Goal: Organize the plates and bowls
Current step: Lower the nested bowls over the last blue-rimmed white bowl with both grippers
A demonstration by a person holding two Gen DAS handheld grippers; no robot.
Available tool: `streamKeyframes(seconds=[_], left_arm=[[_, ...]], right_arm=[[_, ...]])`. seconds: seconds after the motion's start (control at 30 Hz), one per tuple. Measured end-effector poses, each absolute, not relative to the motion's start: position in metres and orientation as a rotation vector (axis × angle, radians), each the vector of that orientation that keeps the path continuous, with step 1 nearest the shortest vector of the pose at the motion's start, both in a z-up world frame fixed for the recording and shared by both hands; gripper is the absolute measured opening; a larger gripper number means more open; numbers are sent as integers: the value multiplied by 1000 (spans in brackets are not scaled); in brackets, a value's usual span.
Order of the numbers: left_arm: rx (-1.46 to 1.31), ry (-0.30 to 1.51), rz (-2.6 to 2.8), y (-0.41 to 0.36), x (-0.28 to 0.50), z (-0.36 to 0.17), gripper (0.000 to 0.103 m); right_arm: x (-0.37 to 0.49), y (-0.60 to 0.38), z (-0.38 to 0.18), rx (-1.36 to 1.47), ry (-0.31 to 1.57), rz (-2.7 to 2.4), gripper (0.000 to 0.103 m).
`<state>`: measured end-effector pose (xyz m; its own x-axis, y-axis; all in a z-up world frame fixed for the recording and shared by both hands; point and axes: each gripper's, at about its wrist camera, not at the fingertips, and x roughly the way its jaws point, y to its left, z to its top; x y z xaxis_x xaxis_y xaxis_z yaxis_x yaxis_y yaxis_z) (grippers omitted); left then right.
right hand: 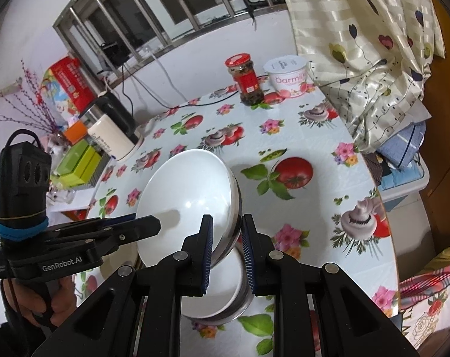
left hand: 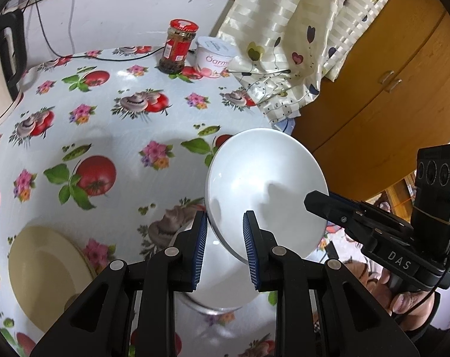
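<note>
Two grippers are on one white bowl right now, so this looks like the carry step of tidying the dishes.

Biggest thing first: the tabletop (right hand: 314, 136) with its tomato-and-mushroom cloth fills most of both views. At about 8 o'clock in the left wrist view a cream plate (left hand: 43, 267) lies flat on it. Around 12 o'clock, near the far edge, a red-lidded jar (left hand: 179, 48) stands just beside a yogurt tub (left hand: 213, 56), with a kettle (right hand: 113, 138) over at 10 o'clock in the right wrist view.

The white bowl (right hand: 186, 196) is tilted steeply, its opening facing the left side. Under it sits another bowl (right hand: 225, 297), upright on the cloth, white inside with a metal-looking outside, I think.

The right gripper (right hand: 226, 255) has its jaws narrow, clamped on the tilted bowl's rim. The left gripper (left hand: 223, 248) sits partly closed with the opposite rim between its pads; the left pad seems to touch the wall, but I can't really tell if the other one presses.

My guess for the next move: level the bowl, centre it over the lower one and lower it in gently so they nest. Both hands need to move together, or the rim could slip out.
</note>
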<state>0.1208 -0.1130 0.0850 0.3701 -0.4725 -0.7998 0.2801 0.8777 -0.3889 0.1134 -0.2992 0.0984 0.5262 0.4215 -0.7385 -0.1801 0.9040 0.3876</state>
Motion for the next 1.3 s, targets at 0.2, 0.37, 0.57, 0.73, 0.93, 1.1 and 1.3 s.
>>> streamKeyframes(seconds=[0.2,0.37,0.57,0.73,0.93,1.1,1.3], left_arm=[[-197,1115,-471,-107,108,77,25],[-197,1137,-465,-105,102,70,25],[-200,1162,-457,-104,96,62,25],[-178,1184,-441,-106,91,58,25],[-145,1196,-425,-108,88,55,25],[-128,1202,-413,-109,87,52,25],[-99,1205,-401,-112,87,51,25]], right_arm=[[104,-292,90,285,981,378,19],[99,-290,80,298,1010,387,19],[95,-289,69,310,1042,392,19],[93,-288,61,316,1068,402,19],[92,-287,55,324,1092,411,19],[92,-286,51,325,1103,414,19],[94,-283,49,320,1120,420,19]])
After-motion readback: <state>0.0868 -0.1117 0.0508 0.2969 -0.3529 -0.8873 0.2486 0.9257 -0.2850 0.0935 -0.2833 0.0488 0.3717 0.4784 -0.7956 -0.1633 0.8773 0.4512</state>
